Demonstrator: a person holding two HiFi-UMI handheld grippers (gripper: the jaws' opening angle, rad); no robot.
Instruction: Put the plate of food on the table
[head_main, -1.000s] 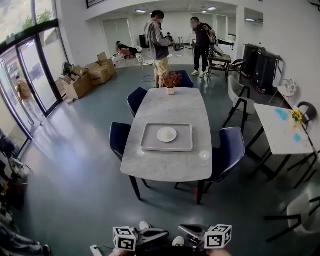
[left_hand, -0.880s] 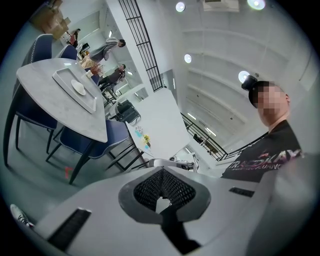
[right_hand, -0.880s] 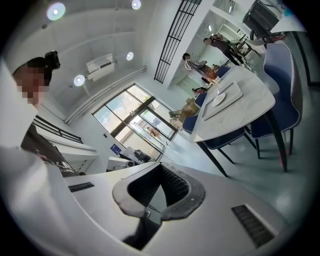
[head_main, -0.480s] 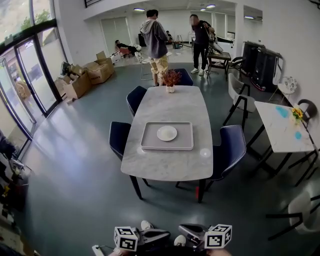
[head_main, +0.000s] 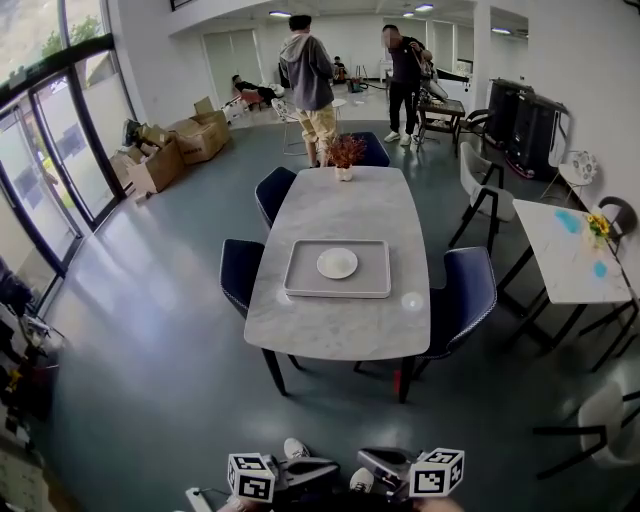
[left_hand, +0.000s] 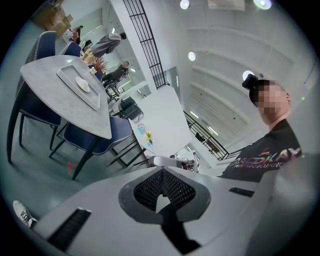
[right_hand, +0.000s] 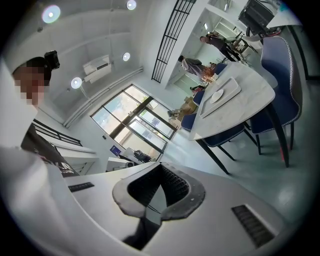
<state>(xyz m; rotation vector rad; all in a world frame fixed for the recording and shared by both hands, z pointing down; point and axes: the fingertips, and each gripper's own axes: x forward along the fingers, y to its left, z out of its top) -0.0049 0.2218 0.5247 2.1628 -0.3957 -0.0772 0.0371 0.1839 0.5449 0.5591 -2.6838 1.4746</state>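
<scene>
In the head view both grippers are low at 6 o'clock, close to my body: the left gripper (head_main: 300, 470) and the right gripper (head_main: 388, 466), each with its marker cube on the outer side. They touch nothing. The marble table (head_main: 340, 335) stands well apart from them, toward 12 o'clock. On it lies a grey tray (head_main: 300, 288), and a white plate (head_main: 337, 263) sits in the middle of the tray. I cannot tell if there is food on the plate. A small vase of flowers (head_main: 346, 156) stands at the far end of the table. Two people (head_main: 308, 75) stand beyond it.

In the left gripper view the left gripper (left_hand: 162, 172) has its jaws together, the ribbed pads meeting at the tips, with nothing between them. The table (left_hand: 55, 102) with the tray (left_hand: 66, 82) and plate (left_hand: 82, 85) is far off at 10 o'clock.

In the right gripper view the right gripper (right_hand: 161, 170) is also closed on nothing. The table (right_hand: 245, 107) and plate (right_hand: 218, 95) show at 2 o'clock.

Compared with one second ago, the grippers keep the same place and the table sits a little to the right in the head view. The person outside the glass door at 9 o'clock is gone. The person in the hoodie is now higher in the view.
</scene>
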